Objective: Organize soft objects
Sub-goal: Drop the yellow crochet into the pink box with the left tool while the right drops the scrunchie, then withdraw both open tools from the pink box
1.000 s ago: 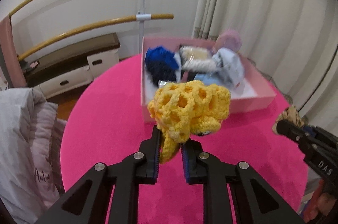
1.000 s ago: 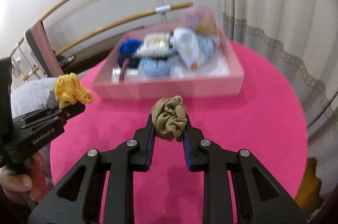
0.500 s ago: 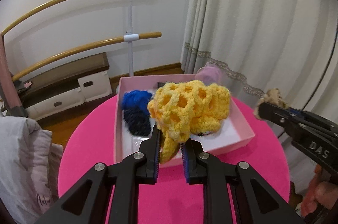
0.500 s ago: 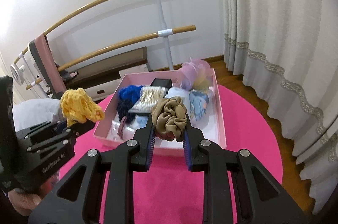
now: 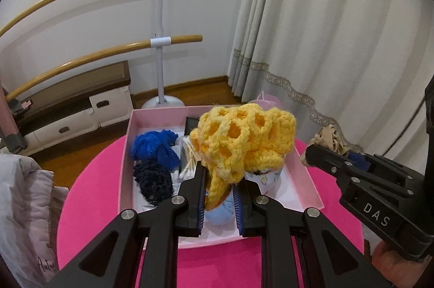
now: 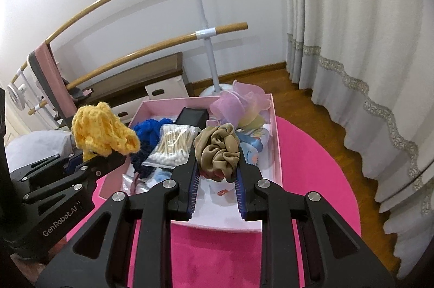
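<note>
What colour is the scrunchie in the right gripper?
Tan scrunchie, clearest in the right wrist view.

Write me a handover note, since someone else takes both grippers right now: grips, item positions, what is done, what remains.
Left gripper: jaws shut on the yellow crochet piece, held above the pink box.
Right gripper: jaws shut on the tan scrunchie, also above the box.
In the box: blue yarn items, a cotton swab bag, pastel scrunchies, light blue pieces.
Done: both items lifted and carried over the box.
Left: release both inside. The open white floor at the box's near right looks free.
</note>
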The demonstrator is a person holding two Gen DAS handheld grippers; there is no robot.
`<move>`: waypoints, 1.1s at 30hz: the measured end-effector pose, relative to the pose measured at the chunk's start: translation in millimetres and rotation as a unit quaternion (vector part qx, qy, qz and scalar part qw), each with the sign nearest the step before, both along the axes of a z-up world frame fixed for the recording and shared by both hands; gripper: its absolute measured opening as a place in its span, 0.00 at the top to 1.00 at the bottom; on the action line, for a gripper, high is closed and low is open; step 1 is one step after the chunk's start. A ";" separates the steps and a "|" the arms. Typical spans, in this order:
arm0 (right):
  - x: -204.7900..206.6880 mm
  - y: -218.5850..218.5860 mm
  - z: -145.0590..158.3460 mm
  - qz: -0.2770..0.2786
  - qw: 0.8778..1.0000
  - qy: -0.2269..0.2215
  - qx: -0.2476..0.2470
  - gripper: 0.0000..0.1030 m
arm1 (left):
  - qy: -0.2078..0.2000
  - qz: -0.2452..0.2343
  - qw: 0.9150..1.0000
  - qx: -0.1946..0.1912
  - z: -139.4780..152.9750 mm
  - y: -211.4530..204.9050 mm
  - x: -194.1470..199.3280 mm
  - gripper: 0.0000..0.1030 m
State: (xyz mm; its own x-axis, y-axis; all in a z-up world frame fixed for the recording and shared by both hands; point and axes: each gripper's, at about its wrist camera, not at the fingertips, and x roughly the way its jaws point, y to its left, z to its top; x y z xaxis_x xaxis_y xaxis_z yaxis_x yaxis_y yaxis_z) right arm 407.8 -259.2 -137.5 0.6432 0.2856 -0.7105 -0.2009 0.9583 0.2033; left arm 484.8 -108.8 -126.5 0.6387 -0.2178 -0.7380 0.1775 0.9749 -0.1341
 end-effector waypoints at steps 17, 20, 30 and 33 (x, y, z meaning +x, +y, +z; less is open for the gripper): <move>26.7 -1.7 -22.8 -0.006 0.999 0.034 -0.009 0.71 | 0.036 -0.012 0.999 0.000 -25.0 -18.9 43.2 0.77; 29.3 -2.0 -25.2 -0.011 0.999 0.038 -0.005 0.52 | 0.040 -0.009 0.999 0.007 -26.1 -18.1 46.7 0.60; 21.0 -13.1 -23.7 -0.030 0.999 0.027 0.018 0.04 | 0.007 0.030 0.999 0.008 -18.5 9.9 33.6 0.31; 17.3 -13.3 -22.0 -0.036 0.999 0.021 0.018 0.00 | -0.008 0.036 0.999 0.018 -13.9 15.2 24.4 0.24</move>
State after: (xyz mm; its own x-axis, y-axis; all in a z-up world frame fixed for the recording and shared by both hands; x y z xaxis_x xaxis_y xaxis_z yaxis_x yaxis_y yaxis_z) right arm 425.1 -272.5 -159.5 0.6323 0.2654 -0.7278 -0.1231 0.9620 0.2438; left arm 509.3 -93.6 -140.4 0.6632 -0.1447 -0.7343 0.1084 0.9894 -0.0971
